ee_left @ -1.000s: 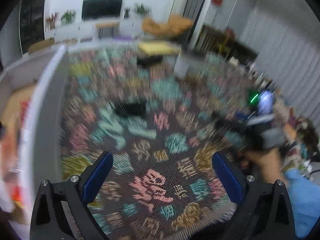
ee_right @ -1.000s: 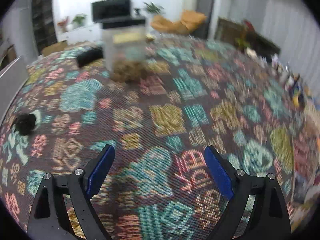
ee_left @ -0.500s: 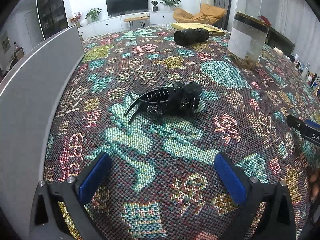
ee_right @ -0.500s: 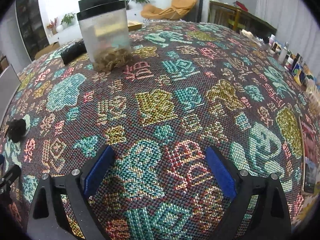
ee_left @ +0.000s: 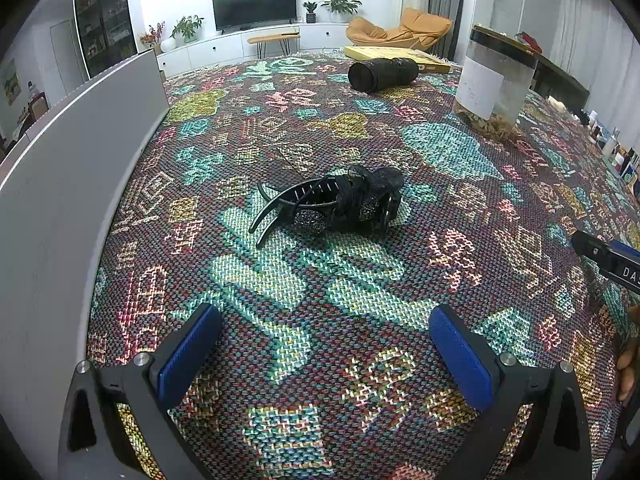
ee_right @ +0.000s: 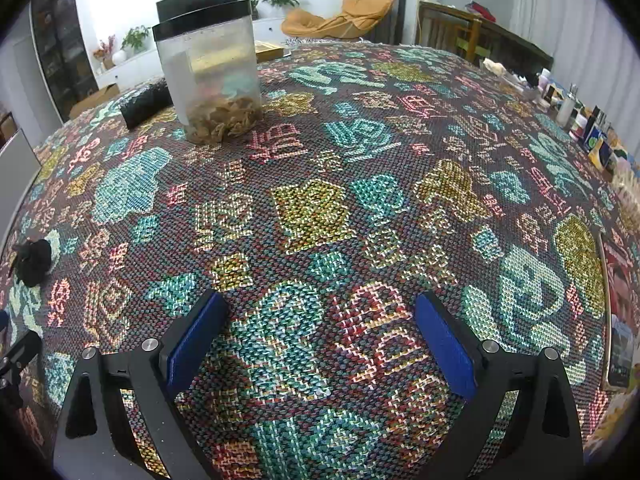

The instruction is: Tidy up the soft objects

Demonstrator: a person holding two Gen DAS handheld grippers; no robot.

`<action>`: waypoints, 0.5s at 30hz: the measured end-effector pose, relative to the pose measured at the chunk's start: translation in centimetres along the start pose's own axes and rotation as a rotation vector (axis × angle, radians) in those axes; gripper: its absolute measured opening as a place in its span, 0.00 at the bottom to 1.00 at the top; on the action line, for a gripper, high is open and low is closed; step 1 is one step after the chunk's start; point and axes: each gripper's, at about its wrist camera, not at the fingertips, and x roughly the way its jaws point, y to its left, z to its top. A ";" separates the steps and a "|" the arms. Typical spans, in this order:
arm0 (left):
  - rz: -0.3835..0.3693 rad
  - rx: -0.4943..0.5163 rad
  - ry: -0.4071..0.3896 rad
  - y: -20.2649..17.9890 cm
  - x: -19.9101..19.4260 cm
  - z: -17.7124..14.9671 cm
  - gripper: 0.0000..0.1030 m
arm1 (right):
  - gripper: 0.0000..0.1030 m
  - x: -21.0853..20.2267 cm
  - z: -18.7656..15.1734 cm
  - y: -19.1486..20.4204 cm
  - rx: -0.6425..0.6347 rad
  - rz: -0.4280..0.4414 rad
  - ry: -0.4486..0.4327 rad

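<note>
A black hair clip tangled with black hair ties point(ee_left: 336, 204) lies on the patterned woven cloth point(ee_left: 440, 152), ahead of the left gripper point(ee_left: 324, 344), whose jaws have just spread wide, empty. The right gripper point(ee_right: 320, 340), jaws just widened, hovers nearby over bare cloth. Farther off stands a clear jar point(ee_right: 210, 72).

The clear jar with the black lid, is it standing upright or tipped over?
Upright. The clear jar stands on its base on the patterned cloth, black lid on top, brown contents settled at the bottom.
</note>
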 end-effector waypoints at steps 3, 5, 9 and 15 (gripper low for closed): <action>0.000 0.000 0.000 0.0 -0.1 0.0 1.00 | 0.95 0.0 0.0 0.0 0.000 -0.002 0.000; 0.000 0.000 0.000 0.1 -0.1 0.0 1.00 | 0.95 0.0 0.0 0.0 0.000 -0.002 0.000; 0.003 0.003 0.002 -0.1 0.0 0.0 1.00 | 0.95 0.0 0.0 0.0 0.000 -0.002 0.000; -0.021 0.047 0.008 0.2 -1.0 -1.4 1.00 | 0.95 0.0 0.0 0.0 0.000 -0.003 0.000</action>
